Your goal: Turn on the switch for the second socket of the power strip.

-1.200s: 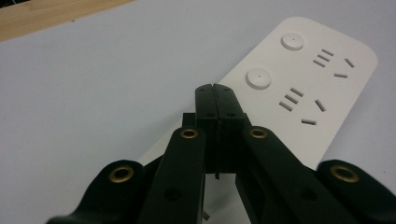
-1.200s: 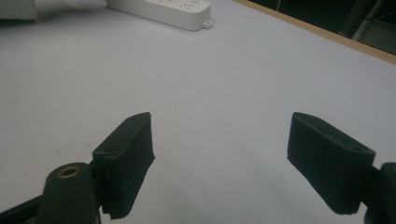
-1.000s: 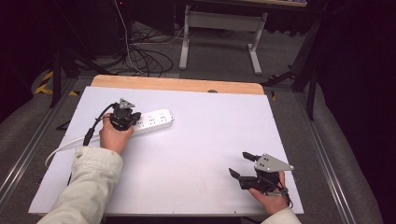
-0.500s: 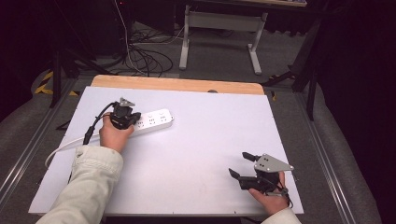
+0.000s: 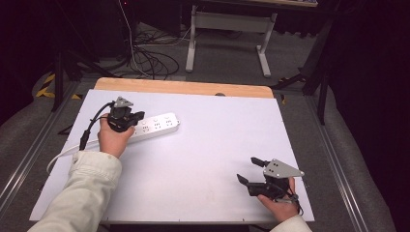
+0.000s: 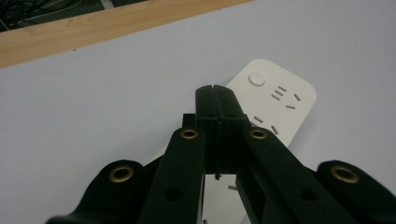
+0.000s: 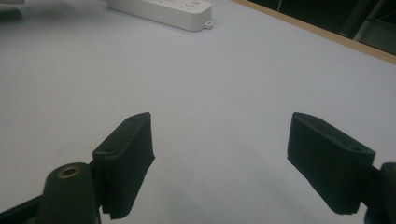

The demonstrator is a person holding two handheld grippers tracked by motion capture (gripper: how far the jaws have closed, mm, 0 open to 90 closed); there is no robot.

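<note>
Left tongs [image 5: 138, 116], pressed closed, over a white plastic power strip [image 5: 155, 126] lying lengthwise along the worktop's [image 5: 208, 145] far-left edge; right tongs [image 5: 249, 170] gape wide.

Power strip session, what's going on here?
A person works two handheld grippers at a table with a white top. The left claw is over the near end of a white power strip; in the left gripper view its jaws are pressed together above the strip, with nothing visible between them. The strip's white cord trails off toward the table's left edge. The right claw is near the front right corner, jaws wide apart over bare tabletop, holding nothing.
</note>
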